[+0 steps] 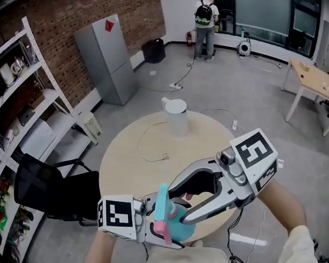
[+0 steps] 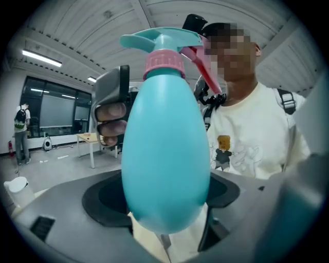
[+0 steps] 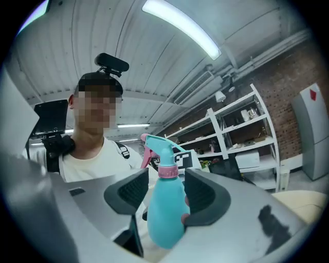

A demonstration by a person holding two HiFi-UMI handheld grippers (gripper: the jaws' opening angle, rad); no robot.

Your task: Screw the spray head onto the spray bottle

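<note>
A teal, egg-shaped spray bottle (image 2: 167, 154) carries a pink collar (image 2: 163, 64) and a teal spray head (image 2: 162, 41) with a pink trigger. My left gripper (image 1: 150, 229) is shut on its lower body, which fills the left gripper view. My right gripper (image 1: 176, 206) comes in from the right. Its two dark pads (image 3: 203, 198) lie against the bottle (image 3: 167, 210) on both sides, just below the collar. The head stands above those pads. Both grippers hold the bottle (image 1: 183, 230) in the air over the near edge of the table.
A round wooden table (image 1: 134, 154) carries a white jug (image 1: 175, 116) and a thin cable (image 1: 151, 150). A black chair (image 1: 50, 189) and white shelves (image 1: 6, 114) stand at the left. A grey fridge (image 1: 105, 57), a wooden desk (image 1: 317, 81) and a standing person (image 1: 205, 23) are farther off.
</note>
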